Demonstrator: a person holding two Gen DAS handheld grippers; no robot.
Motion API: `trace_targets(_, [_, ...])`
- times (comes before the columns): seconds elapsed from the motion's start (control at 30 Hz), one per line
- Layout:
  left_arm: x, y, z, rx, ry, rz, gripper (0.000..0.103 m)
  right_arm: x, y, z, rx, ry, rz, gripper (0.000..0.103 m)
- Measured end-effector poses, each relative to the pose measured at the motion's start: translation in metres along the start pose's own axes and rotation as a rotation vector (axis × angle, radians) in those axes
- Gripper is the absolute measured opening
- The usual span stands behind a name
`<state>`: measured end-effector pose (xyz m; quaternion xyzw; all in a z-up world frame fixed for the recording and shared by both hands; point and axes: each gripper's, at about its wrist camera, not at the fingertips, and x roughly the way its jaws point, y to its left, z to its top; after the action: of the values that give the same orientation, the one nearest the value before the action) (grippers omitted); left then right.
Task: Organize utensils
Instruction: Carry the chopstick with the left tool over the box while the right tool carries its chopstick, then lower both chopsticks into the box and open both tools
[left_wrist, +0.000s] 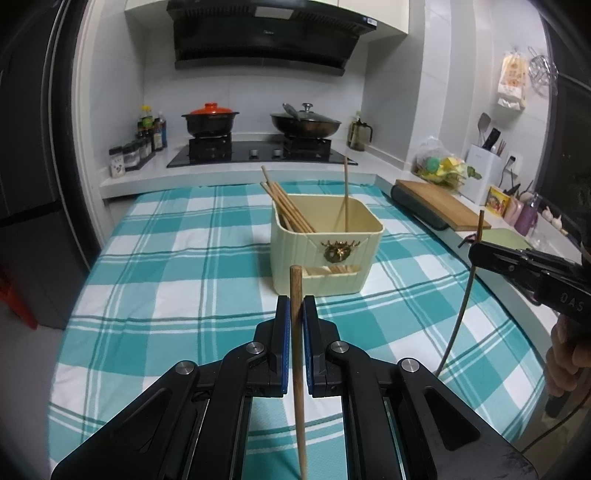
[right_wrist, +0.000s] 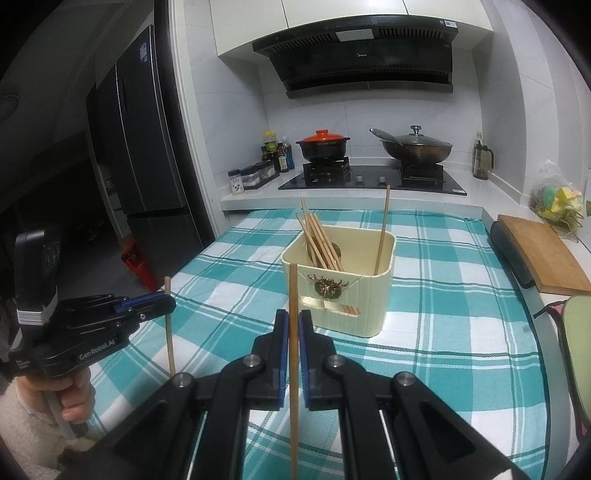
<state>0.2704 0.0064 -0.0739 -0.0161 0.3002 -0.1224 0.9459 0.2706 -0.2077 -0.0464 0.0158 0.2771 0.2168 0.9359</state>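
I've got one thin wooden chopstick (left_wrist: 297, 354) pinched upright in the left claw (left_wrist: 296, 306) and another (right_wrist: 293, 354) in the right claw (right_wrist: 293, 325) — both near the cream plastic holder (left_wrist: 325, 240); next, carry them over its rim and drop them in.

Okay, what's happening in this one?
A person is sorting chopsticks into a cream holder on a teal checked tablecloth. Each hand carries tongs shut on one upright chopstick: the left tongs grip a chopstick, and the right tongs grip another chopstick. Both are held above the cloth, short of the holder, which already contains a leaning bundle and a single stick.
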Motion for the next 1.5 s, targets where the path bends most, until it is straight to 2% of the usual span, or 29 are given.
trace_targets(0.23, [-0.005, -0.001, 0.006, -0.009, -0.01, -0.023, 0.005, -0.006, 0.002, 0.001, -0.016, -0.015, -0.004, 0.006])
trace_targets(0.4, [-0.014, -0.001, 0.03, -0.01, -0.034, -0.06, 0.005, -0.014, 0.002, 0.011, -0.024, -0.06, -0.016, 0.006])
trace_targets(0.57, [-0.024, 0.002, 0.081, -0.019, -0.082, -0.103, 0.005, -0.022, -0.005, 0.044, -0.016, -0.125, -0.029, 0.006])
trace_targets(0.77, [-0.028, 0.002, 0.161, -0.02, -0.178, -0.109, 0.005, -0.026, -0.01, 0.107, -0.041, -0.221, -0.046, 0.006])
trace_targets(0.87, [-0.018, 0.002, 0.199, -0.035, -0.221, -0.1, 0.005, -0.02, -0.016, 0.141, -0.05, -0.266, -0.064, 0.006])
trace_targets(1.0, [0.013, 0.002, 0.23, -0.059, -0.252, -0.073, 0.005, -0.001, -0.028, 0.173, -0.057, -0.306, -0.09, 0.006])
trace_targets(1.1, [0.052, 0.003, 0.239, -0.077, -0.211, -0.059, 0.005, 0.025, -0.039, 0.185, -0.058, -0.301, -0.094, 0.006])
trace_targets(1.2, [0.094, 0.007, 0.233, -0.107, -0.124, -0.068, 0.005, 0.059, -0.053, 0.188, -0.044, -0.238, -0.09, 0.006])
trace_targets(1.43, [0.187, 0.013, 0.195, -0.161, 0.131, -0.067, 0.005, 0.154, -0.088, 0.166, 0.038, 0.044, -0.056, 0.006])
trace_targets(1.5, [0.203, 0.013, 0.186, -0.17, 0.17, -0.057, 0.006, 0.177, -0.096, 0.158, 0.067, 0.106, -0.047, 0.006])
